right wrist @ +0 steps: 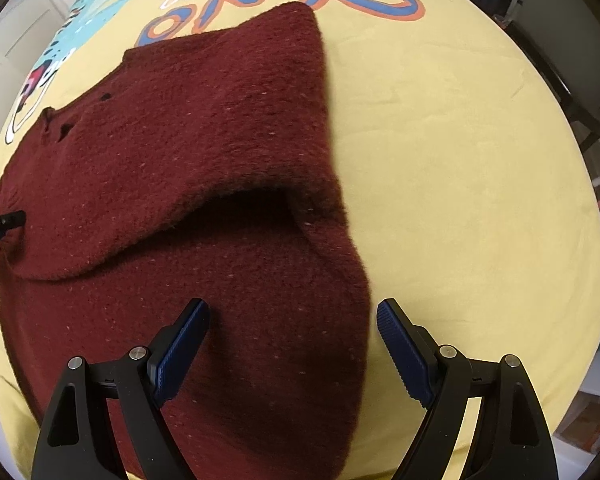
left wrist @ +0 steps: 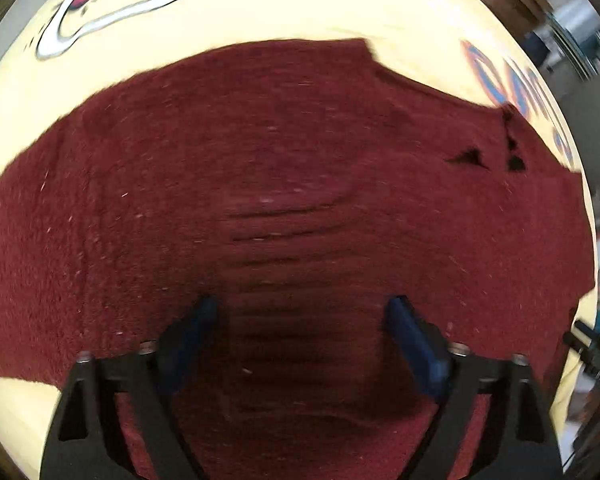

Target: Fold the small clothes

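1. Two grippers work over one garment, a dark red knit sweater (right wrist: 204, 184), which lies spread on a yellow printed sheet (right wrist: 460, 168).
2. Left gripper (left wrist: 302, 312): points steeply down over a ribbed band of the sweater (left wrist: 284, 248); its blue pads (left wrist: 410, 340) stand partly apart with knit below them but nothing pinched. Blur here fits a gripper between grips.
3. Sweater, centre: one sleeve lies folded across the body, leaving a dark open pocket under the fold (right wrist: 252, 208); judged, a first fold is in place and more remain.
4. Right gripper (right wrist: 292, 316): jaws wide and holding nothing, they straddle the sweater's right near edge, one pad over knit, the other over bare sheet, probably placed to take that edge.
5. Far right: furniture beyond the sheet, indistinct.
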Demonstrator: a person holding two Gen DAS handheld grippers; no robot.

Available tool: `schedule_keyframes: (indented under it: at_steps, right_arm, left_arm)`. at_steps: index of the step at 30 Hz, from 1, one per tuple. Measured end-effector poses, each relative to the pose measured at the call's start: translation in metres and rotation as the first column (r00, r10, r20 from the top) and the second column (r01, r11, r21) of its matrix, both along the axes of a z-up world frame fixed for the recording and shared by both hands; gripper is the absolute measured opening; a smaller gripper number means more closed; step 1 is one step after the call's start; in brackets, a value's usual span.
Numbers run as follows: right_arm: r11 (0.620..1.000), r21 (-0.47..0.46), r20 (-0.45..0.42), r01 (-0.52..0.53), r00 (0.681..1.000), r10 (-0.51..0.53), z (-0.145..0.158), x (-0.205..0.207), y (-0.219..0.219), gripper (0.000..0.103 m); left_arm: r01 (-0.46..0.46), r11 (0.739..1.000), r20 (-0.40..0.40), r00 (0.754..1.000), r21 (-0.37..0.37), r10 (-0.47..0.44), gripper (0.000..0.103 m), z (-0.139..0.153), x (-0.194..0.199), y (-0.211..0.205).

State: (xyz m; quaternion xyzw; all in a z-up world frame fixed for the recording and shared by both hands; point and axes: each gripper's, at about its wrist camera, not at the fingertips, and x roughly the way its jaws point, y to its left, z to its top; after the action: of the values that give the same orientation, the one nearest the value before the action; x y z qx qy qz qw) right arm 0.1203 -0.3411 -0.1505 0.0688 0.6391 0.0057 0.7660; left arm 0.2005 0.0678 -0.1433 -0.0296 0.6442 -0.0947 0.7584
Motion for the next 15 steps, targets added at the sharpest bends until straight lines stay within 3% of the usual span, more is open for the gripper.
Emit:
schedule_keyframes:
  at_steps: [1, 6, 10, 15]
  right_arm:
    - [1.0, -0.001, 0.002, 0.004, 1.0, -0.004, -0.002, 0.001, -0.002, 0.087]
    - [0.999, 0.005, 0.022, 0.042, 0.999, -0.042, 0.0, 0.004, -0.015, 0.087]
    - [0.998, 0.015, 0.029, 0.057, 0.998, -0.057, 0.003, 0.014, -0.018, 0.087]
    - [0.997, 0.05, 0.064, 0.067, 0.995, -0.07, 0.017, 0.036, -0.018, 0.087]
  left_arm:
    - [0.009, 1.0, 0.006, 1.0, 0.004, -0.009, 0.062, 0.001, -0.002, -0.003]
    - [0.012, 1.0, 0.033, 0.999, -0.027, -0.011, 0.016, 0.007, -0.012, -0.003]
    - [-0.003, 0.993, 0.073, 0.997, -0.115, 0.011, 0.011, 0.032, -0.02, 0.021]
    - [-0.024, 0.994, 0.153, 0.987, -0.106, 0.04, 0.011, 0.059, -0.022, 0.047]
